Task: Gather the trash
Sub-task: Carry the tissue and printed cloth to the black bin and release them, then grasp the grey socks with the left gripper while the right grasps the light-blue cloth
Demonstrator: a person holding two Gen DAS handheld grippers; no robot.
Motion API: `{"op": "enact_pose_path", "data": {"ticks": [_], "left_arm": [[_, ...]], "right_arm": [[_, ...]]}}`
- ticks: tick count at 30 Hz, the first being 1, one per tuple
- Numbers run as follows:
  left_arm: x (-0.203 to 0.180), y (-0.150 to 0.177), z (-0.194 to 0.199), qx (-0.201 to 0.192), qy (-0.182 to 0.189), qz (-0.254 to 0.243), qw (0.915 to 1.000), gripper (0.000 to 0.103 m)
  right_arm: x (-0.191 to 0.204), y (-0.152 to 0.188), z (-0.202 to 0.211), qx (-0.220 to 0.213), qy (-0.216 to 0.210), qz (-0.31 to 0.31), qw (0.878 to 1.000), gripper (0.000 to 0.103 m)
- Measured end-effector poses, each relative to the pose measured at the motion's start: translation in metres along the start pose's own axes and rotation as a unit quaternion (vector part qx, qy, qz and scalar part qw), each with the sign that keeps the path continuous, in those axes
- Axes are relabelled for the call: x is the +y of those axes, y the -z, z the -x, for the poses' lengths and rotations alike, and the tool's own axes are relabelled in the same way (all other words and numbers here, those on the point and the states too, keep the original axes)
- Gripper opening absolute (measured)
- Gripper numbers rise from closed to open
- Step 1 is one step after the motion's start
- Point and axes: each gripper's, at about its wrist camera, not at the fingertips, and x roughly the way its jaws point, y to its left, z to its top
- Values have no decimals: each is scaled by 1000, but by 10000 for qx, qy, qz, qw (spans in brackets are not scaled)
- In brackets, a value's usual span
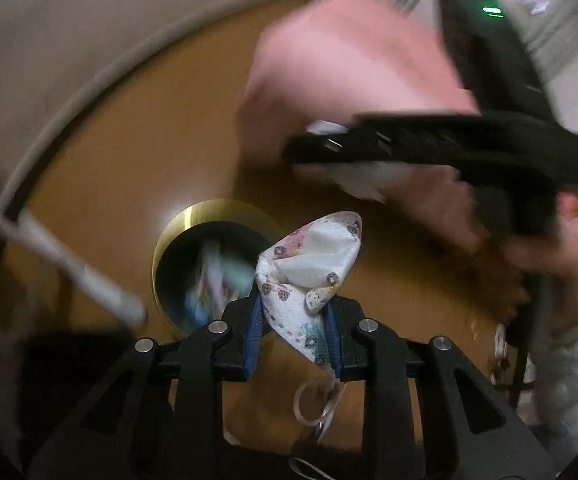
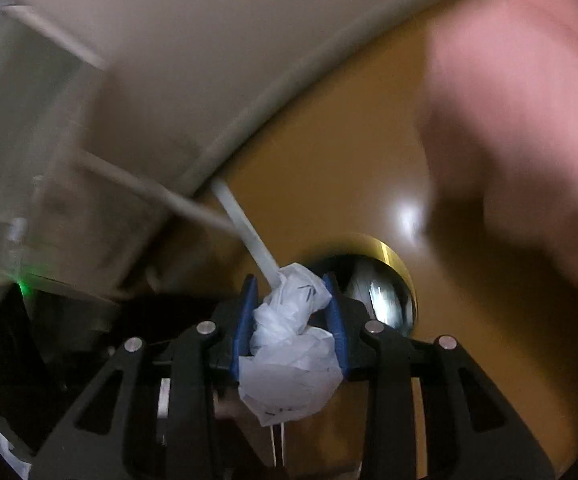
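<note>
My left gripper (image 1: 293, 312) is shut on a white patterned face mask (image 1: 313, 268), whose ear loops (image 1: 317, 404) hang below the fingers. It hovers just right of a round brass-rimmed bin (image 1: 209, 264) that holds several blurred pieces of trash. My right gripper (image 2: 291, 316) is shut on a crumpled white paper wad (image 2: 289, 344). It also shows in the left wrist view (image 1: 321, 148), above and right of the bin. In the right wrist view the bin (image 2: 381, 284) lies just right of the fingers.
The bin stands on an orange-brown floor (image 1: 129, 168) beside a white wall with a baseboard (image 1: 61, 112). A large pink object (image 1: 349, 64) lies to the right, also in the right wrist view (image 2: 529, 120). A white rod (image 2: 249, 236) slants near the wall.
</note>
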Motion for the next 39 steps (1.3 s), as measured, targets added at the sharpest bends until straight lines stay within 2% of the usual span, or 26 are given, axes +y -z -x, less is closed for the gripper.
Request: {"op": "enact_pose_path", "data": {"ticks": [2,4,9,15,16,17,18,19,22,23,24,25,26,27,28,29,30,31,33,35,37,39], "left_arm": [[12,-2,-34,313,-127,116,9994,26],[20,-1,-57,499,-222,243,9982,25],[28,-5,-75,665,-329,355,9966,25],[23,-6,-84,637,-274,290,9972,28],[21,-7,-82,594,-311,245,9974,36],[20,-9,-85,559,-342,209,9976,44],[16,-8,-82,484,-385,143,9980,69],[12,-7,-79,410,-430,90,9982,85],[-7,-6,-64,27,-538,-308,9981,86],[-16,-6,-56,-93,-607,-496,9969,86],[-24,-6,-47,-255,-683,-645,9952,86],[-38,-5,-24,-690,-740,-841,9913,86],[-45,-7,-12,-962,-754,-919,9882,87],[-53,-6,8,-1281,-753,-1003,9838,90],[-64,-6,43,-1776,-705,-1094,9755,92],[-68,-5,64,-2034,-664,-1130,9703,92],[-71,-5,88,-2311,-627,-1161,9639,93],[-73,-2,126,-2708,-618,-1188,9533,95],[-67,9,177,-3246,-765,-1144,9358,95],[-52,22,216,-3617,-1090,-980,9207,95],[-24,40,251,-3885,-1551,-659,9059,95],[11,61,278,-3996,-2033,-197,8937,95]], "right_arm": [[-33,13,-48,493,-193,-548,9971,33],[-49,18,-68,680,-241,-815,9941,33],[-68,21,-82,721,-289,-1146,9904,33],[-68,21,-89,700,-440,-1309,9879,34],[-67,21,-90,698,-435,-1335,9876,45],[-69,20,-88,694,-424,-1422,9865,73],[-69,20,-85,673,-438,-1462,9860,85],[-70,19,-82,601,-491,-1493,9857,89],[-69,14,-64,344,-472,-1512,9868,89],[-69,11,-52,157,-350,-1493,9881,89],[-65,7,-35,-125,-58,-1377,9904,89],[-59,4,-18,-447,271,-1206,9913,89],[-48,2,8,-974,709,-929,9884,89],[-33,1,36,-1558,1119,-617,9795,89],[-20,2,59,-2017,1421,-384,9683,92],[2,6,92,-2699,1813,-76,9456,97],[14,9,109,-3046,1990,47,9315,97],[32,14,131,-3489,2182,183,9112,97],[55,20,157,-3971,2205,341,8902,97],[76,28,173,-4336,2066,442,8760,97],[101,34,182,-4784,1996,439,8540,97],[127,30,181,-4855,1859,604,8521,97]]}}
